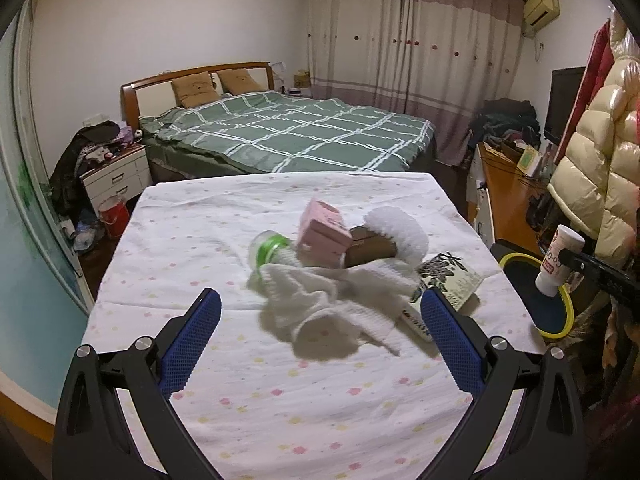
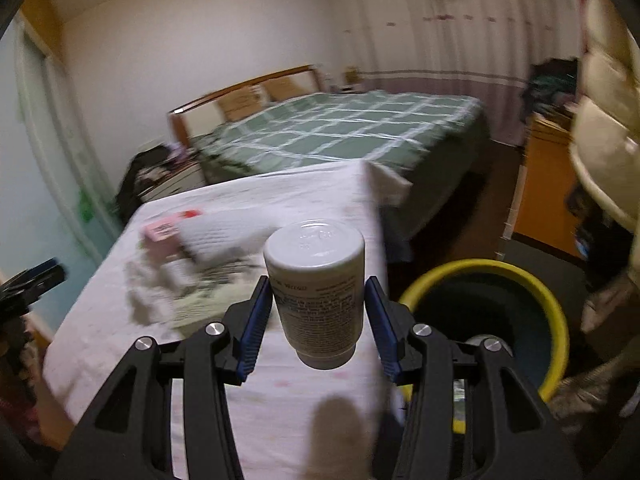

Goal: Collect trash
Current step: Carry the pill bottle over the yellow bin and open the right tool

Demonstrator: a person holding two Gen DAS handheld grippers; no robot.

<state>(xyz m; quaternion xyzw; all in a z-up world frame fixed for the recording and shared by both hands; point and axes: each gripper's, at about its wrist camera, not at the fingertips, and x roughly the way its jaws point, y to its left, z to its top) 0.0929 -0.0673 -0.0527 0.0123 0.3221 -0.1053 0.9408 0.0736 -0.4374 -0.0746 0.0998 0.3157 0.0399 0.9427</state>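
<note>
My right gripper (image 2: 318, 292) is shut on a white plastic bottle (image 2: 316, 280), held near the table's right edge, left of the yellow-rimmed bin (image 2: 488, 312). In the left wrist view the bottle (image 1: 560, 260) hangs above the bin (image 1: 540, 300). My left gripper (image 1: 320, 304) is open and empty, low over the table, just short of a pile: white cloth (image 1: 320, 300), green-banded clear bottle (image 1: 268, 248), pink box (image 1: 324, 236), brown box (image 1: 372, 248), patterned packet (image 1: 448, 276).
The table (image 1: 240, 380) has a white spotted cloth. A green plaid bed (image 1: 288, 132) lies beyond it. A nightstand (image 1: 116, 176) and red bucket (image 1: 112, 212) stand left. A wooden desk (image 1: 504, 184) and hanging cream puffer jacket (image 1: 600, 152) are right.
</note>
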